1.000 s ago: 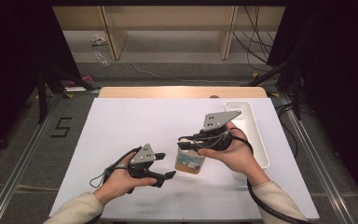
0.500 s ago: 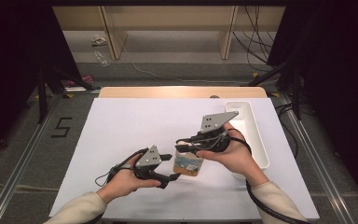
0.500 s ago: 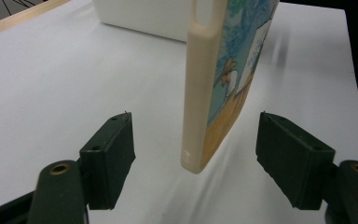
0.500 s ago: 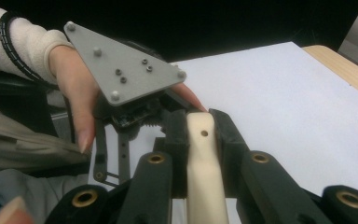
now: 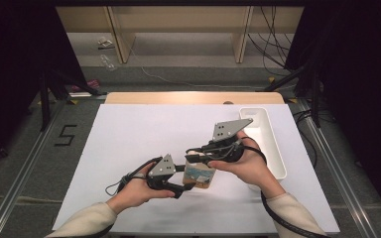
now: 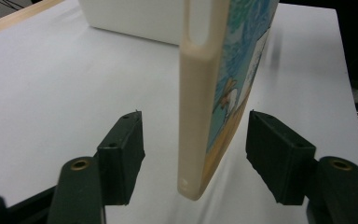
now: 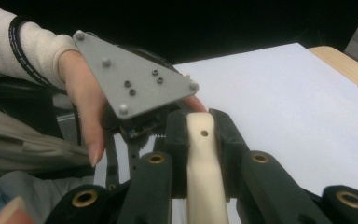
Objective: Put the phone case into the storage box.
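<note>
A flat cream-edged board with a painted picture on its face hangs edge-up above the near middle of the white table, clamped at its upper end by the right gripper — in the right gripper view its pads press both sides of the cream edge. The left gripper reaches in from the left; its jaws have just been closing and stand part open around the board's lower end, touching neither face. A white tray lies at the right, just beyond the right hand.
</note>
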A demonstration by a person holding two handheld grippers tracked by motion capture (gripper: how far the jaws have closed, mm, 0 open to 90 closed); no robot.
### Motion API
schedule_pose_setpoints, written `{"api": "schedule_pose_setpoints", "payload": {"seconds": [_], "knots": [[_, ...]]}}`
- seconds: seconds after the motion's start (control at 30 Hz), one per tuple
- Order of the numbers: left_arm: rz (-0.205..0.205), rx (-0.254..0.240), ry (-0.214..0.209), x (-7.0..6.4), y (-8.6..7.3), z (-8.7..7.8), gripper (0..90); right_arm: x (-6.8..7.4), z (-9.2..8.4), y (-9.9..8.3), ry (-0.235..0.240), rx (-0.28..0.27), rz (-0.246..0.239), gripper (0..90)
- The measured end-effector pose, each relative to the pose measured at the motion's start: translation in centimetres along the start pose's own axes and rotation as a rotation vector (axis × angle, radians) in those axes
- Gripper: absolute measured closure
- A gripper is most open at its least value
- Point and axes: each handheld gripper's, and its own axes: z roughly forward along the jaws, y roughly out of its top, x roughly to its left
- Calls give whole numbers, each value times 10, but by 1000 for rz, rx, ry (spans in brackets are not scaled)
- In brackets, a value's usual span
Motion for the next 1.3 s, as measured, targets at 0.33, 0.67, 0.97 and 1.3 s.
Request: {"api": "schedule_pose_setpoints", "payload": {"seconds": [0.33,0.67,0.97,1.3], "knots": [[-20,-12,-34,0,3,1,588,0,1,-1,3,-9,9,794],[-48,6,-12,2,4,-3,775,1,4,-1,12,-25,10,792],[-42,18,-5,2,4,-4,790,0,5,-2,14,-34,12,791],[-30,28,-1,3,4,-5,791,0,6,-3,16,-42,15,789]]}}
